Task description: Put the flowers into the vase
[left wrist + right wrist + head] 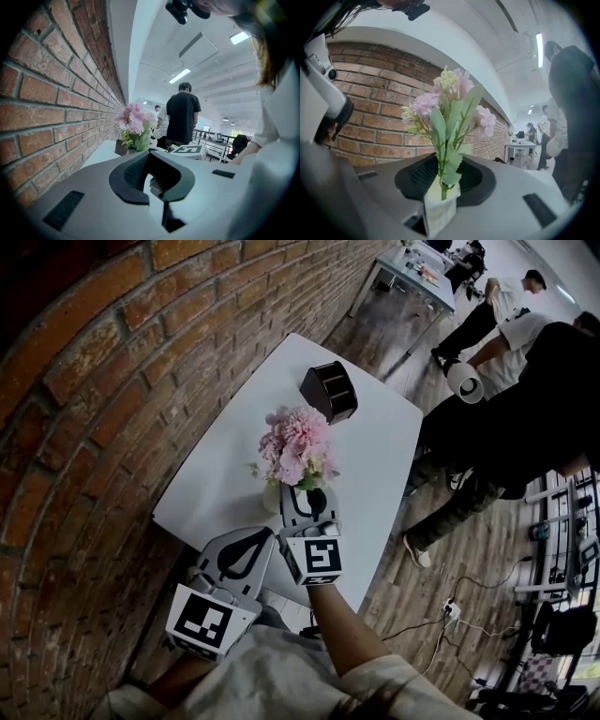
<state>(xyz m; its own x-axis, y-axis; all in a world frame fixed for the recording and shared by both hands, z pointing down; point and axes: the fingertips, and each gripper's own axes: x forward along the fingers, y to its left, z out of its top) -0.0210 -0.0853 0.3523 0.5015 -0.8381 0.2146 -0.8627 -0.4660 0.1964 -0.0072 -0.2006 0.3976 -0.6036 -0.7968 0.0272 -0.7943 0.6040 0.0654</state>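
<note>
On the white table (pixel 375 456), pink flowers (pixel 298 448) stand in a small pale vase (pixel 439 208) between the right gripper's (pixel 307 495) parted, unpressing jaws, the left gripper (pixel 265 534) closed and empty; stems look light and floppy, best pinched low.

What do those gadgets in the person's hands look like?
The left claw and right claw are pale grey plastic with black ribbed inner pads; each carries a white cube printed with black square markers. The person wears a cream sleeve.
</note>
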